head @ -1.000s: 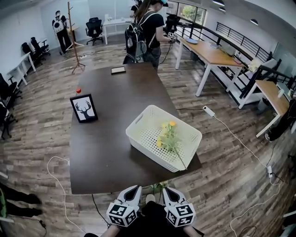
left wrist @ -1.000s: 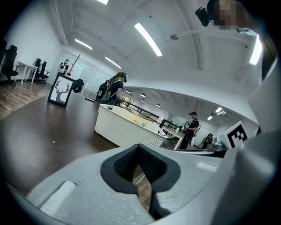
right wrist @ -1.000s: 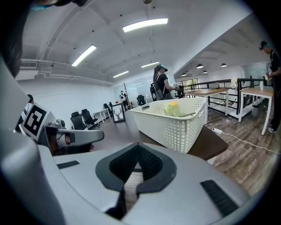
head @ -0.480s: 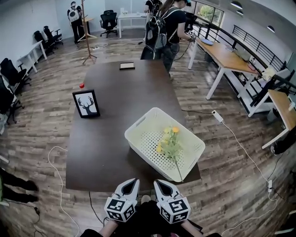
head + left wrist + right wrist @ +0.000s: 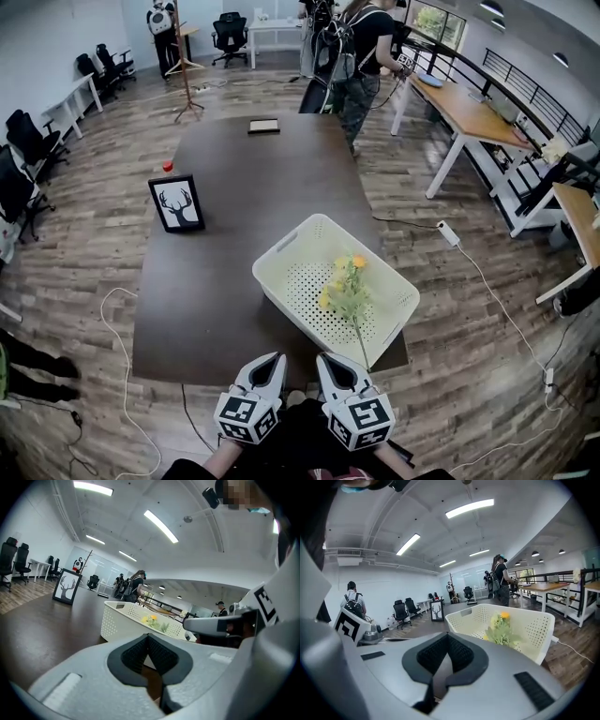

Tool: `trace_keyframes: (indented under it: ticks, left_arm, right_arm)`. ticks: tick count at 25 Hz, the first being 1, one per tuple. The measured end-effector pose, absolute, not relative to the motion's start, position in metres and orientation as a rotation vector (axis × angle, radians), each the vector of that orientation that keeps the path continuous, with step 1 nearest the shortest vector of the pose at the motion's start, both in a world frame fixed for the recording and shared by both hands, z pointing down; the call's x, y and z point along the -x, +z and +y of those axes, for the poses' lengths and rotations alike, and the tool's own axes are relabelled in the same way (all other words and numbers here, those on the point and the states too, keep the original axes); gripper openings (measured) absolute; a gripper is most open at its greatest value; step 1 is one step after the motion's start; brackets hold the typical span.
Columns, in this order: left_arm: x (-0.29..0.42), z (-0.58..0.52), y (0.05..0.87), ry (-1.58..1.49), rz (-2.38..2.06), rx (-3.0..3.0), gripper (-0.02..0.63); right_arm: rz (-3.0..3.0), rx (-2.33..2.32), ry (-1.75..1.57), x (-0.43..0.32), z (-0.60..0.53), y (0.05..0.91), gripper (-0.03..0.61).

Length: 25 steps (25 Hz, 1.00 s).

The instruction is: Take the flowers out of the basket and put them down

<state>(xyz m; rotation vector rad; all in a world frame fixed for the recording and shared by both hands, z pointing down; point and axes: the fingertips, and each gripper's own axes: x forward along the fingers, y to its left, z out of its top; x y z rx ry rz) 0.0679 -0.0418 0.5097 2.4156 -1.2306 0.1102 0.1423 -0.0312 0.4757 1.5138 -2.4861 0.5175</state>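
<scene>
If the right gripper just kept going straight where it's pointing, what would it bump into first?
The right gripper would probably meet the white basket's near wall first, with the flowers inside behind it; depth is unclear.

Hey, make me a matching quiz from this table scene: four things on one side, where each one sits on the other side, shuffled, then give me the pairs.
Things:
1. flowers
2. deer picture
3. small red object
4. flat dark object

Places:
A. lying at the far end of the table
B. inside the white basket
C. standing upright on the table's left part
D. at the table's left edge, just beyond the deer picture

Pairs: 1-B, 2-C, 3-D, 4-A
</scene>
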Motion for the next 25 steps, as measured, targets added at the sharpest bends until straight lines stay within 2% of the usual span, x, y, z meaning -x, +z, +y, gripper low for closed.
trace_keyframes:
  ticks: [16, 18, 25]
  left_arm:
    - [-0.05, -0.101, 0.508, 0.133, -1.16, -2.442, 0.008]
    - [-0.043, -0.108, 0.509, 0.133, -1.167, -2.438, 0.007]
    - [-0.026, -0.13, 0.512, 0.121, -1.182, -2.41, 0.008]
  right_arm:
    - [-2.223, -1.721, 0.583, -0.194, -0.09, 0.474, 0.012]
    - [-2.183, -1.727, 0.6, -0.2, -0.097, 0.479, 0.074]
    - [-2.074, -1.668, 0.671, -0.216, -0.121, 0.5, 0.128]
